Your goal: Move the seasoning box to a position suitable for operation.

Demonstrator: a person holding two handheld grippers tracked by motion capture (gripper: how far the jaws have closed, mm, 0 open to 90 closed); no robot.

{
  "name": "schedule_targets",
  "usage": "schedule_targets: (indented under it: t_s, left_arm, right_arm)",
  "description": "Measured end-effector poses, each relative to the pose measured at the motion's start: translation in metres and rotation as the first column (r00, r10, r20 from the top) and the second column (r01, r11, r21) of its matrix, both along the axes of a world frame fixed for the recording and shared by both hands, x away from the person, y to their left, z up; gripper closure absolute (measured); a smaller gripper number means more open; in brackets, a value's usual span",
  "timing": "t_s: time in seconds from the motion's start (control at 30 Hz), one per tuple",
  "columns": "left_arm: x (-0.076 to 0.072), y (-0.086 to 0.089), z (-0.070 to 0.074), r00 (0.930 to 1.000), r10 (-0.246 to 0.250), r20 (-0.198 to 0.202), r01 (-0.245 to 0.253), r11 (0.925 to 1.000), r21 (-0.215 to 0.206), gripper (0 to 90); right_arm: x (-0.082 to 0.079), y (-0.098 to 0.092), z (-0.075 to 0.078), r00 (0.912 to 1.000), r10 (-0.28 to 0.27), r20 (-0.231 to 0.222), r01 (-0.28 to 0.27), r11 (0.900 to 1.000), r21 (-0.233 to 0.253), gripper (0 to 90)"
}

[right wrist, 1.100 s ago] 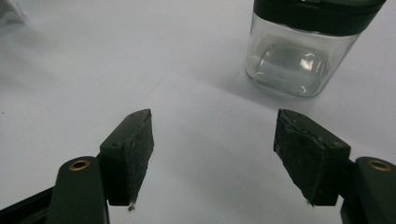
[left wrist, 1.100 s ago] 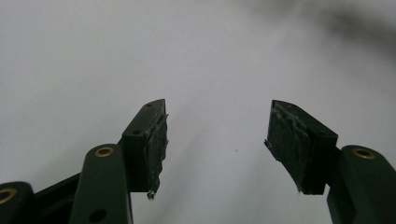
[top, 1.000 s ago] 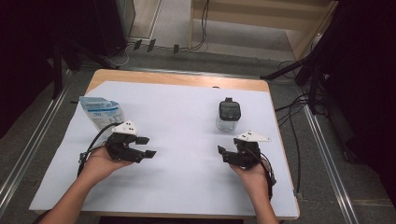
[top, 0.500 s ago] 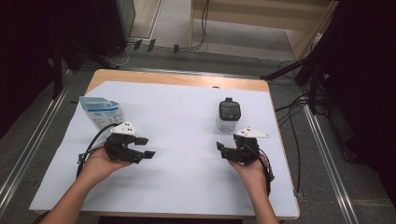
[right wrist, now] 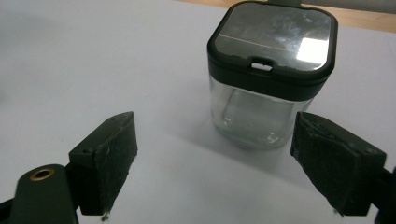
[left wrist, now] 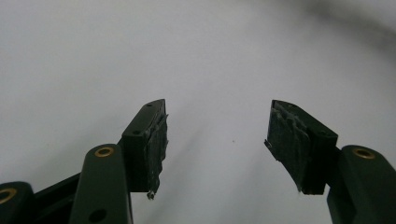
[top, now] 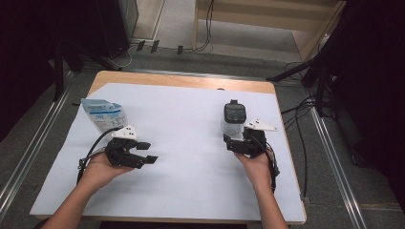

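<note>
White sheet covers worktop [top: 191, 119], wood edge at 12 o'clock. Clear jar [top: 233, 120] with dark lid stands at 2 o'clock. Right tool [right wrist: 212, 163], jaws wide apart, sits just short of it, nothing held. Left tool [top: 143, 152] also apart, idle at 8 o'clock; blue-white pouch [top: 102, 114] at 10 o'clock. Step: approach to jar. Next: push forward, straddle the glass, close.

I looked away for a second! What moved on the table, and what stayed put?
The right claw moved forward toward the clear jar and is now right in front of it, open, not touching it. Nothing was grabbed or let go. The left claw stayed open over the white sheet, and the blue bag and the jar did not move.
</note>
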State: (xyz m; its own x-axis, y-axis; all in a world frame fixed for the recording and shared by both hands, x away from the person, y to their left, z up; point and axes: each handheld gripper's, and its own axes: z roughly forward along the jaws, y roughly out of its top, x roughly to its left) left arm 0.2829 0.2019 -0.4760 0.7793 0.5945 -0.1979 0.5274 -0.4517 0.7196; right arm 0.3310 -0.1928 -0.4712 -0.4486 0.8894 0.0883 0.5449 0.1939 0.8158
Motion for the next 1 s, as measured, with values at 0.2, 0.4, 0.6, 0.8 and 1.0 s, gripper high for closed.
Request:
schedule_targets:
  t_s: [0.2, 0.4, 0.6, 0.8, 1.0]
  left_arm:
    - [0.000, 0.000, 0.001, 1.0000, -0.003, 0.003, 0.003, 1.0000, -0.004, 38.8]
    - [0.000, 0.000, 0.001, 1.0000, 0.002, 0.002, -0.002, 1.0000, 0.004, 38.8]
    - [-0.001, -0.001, 0.000, 1.0000, -0.002, 0.001, 0.002, 0.9999, 0.010, 38.8]
    - [-0.003, 0.001, 0.000, 1.0000, 0.001, -0.003, -0.001, 1.0000, 0.005, 39.0]
    - [-0.006, 0.004, -0.001, 0.9999, 0.007, -0.009, -0.007, 1.0000, 0.007, 39.0]
  right_arm:
    - [0.012, 0.004, 0.003, 0.9998, -0.018, -0.006, 0.018, 1.000, 0.004, 15.3]
    - [0.018, 0.005, 0.006, 0.9994, -0.035, 0.003, 0.035, 0.999, -0.001, 15.1]
    - [0.025, 0.007, 0.012, 0.9957, -0.090, 0.020, 0.090, 0.996, -0.013, 14.9]
    - [0.035, 0.012, 0.016, 0.9910, -0.131, 0.031, 0.131, 0.991, -0.025, 12.7]
    - [0.048, 0.012, 0.013, 0.9841, -0.176, 0.019, 0.177, 0.984, -0.002, 11.8]
